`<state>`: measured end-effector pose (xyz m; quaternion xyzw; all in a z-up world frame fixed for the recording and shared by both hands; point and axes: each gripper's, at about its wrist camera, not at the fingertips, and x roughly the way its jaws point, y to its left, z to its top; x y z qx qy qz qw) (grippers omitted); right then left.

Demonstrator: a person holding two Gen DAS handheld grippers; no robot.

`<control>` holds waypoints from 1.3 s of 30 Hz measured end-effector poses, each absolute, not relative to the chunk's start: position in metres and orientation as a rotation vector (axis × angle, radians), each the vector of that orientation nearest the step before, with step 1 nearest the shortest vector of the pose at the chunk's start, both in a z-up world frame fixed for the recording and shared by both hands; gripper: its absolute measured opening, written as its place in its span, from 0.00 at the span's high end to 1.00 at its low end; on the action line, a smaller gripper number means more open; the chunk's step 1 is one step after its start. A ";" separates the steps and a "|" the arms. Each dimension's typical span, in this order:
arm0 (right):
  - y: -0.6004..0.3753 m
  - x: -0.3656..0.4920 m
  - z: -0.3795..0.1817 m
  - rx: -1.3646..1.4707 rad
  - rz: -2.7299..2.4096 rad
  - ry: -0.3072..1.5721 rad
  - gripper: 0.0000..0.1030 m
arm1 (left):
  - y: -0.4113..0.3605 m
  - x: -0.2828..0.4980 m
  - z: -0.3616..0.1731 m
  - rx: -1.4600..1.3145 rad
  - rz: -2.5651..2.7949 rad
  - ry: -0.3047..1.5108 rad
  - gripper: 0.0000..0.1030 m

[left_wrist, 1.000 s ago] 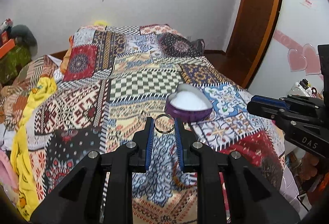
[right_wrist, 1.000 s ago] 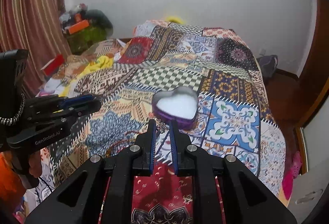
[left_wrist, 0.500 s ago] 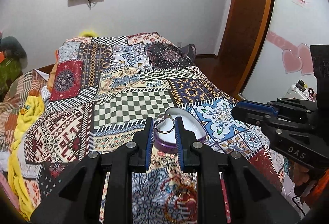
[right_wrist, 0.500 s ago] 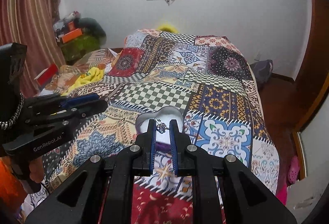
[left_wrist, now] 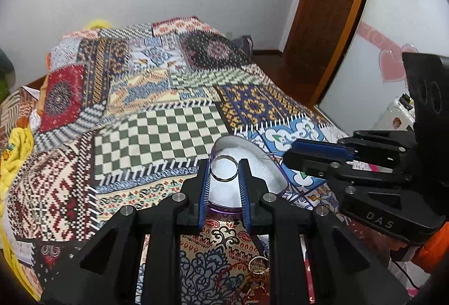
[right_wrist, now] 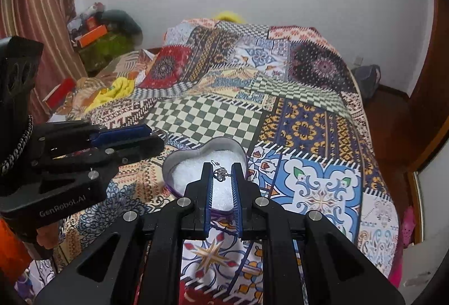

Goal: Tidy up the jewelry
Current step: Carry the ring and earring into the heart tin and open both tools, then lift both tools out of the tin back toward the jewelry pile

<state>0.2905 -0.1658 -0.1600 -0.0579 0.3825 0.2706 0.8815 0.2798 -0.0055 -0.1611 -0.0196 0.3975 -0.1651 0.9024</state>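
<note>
Jewelry is poised for deposit: a ring [left_wrist: 223, 168] pinched by the left gripper [left_wrist: 223, 173], a pendant [right_wrist: 220, 173] by the right gripper [right_wrist: 221, 174], over the heart-shaped box [right_wrist: 179, 162]. Release at 12 o'clock appears next.

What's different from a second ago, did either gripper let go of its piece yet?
No release yet. Both grippers have moved forward over the heart box: the left gripper now holds its ring above the white lining, and the right gripper holds its pendant there too. Both grips are unchanged, and the box stays put on the quilt.
</note>
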 end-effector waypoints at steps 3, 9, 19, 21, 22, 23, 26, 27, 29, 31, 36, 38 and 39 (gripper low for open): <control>-0.162 0.299 -0.169 -0.139 0.587 0.828 0.89 | -0.007 0.287 -0.169 -0.049 -0.352 0.852 0.81; -0.154 0.312 -0.179 -0.190 0.613 0.862 0.89 | -0.012 0.292 -0.177 -0.027 -0.376 0.874 0.81; -0.150 0.317 -0.193 -0.242 0.629 0.905 0.89 | -0.014 0.299 -0.185 0.000 -0.387 0.907 0.81; -0.149 0.317 -0.195 -0.251 0.633 0.908 0.89 | -0.014 0.300 -0.186 0.006 -0.387 0.912 0.81; -0.148 0.317 -0.195 -0.254 0.634 0.910 0.89 | -0.014 0.300 -0.186 0.007 -0.385 0.913 0.81; -0.148 0.317 -0.196 -0.258 0.635 0.912 0.89 | -0.014 0.301 -0.187 0.008 -0.382 0.916 0.81; -0.147 0.316 -0.197 -0.264 0.638 0.915 0.89 | -0.014 0.302 -0.188 0.006 -0.372 0.917 0.81; -0.146 0.316 -0.197 -0.263 0.641 0.917 0.89 | -0.013 0.302 -0.187 0.006 -0.370 0.915 0.81; -0.147 0.315 -0.197 -0.259 0.647 0.925 0.89 | -0.013 0.300 -0.184 0.008 -0.368 0.906 0.81; -0.147 0.314 -0.197 -0.261 0.642 0.926 0.89 | -0.012 0.298 -0.181 0.009 -0.367 0.898 0.81; -0.149 0.311 -0.191 -0.254 0.628 0.926 0.81 | -0.008 0.290 -0.172 0.005 -0.353 0.883 0.81; -0.150 0.309 -0.187 -0.254 0.621 0.918 0.80 | -0.004 0.285 -0.167 -0.001 -0.342 0.875 0.81; -0.150 0.307 -0.184 -0.253 0.619 0.913 0.80 | -0.003 0.283 -0.165 0.000 -0.336 0.871 0.81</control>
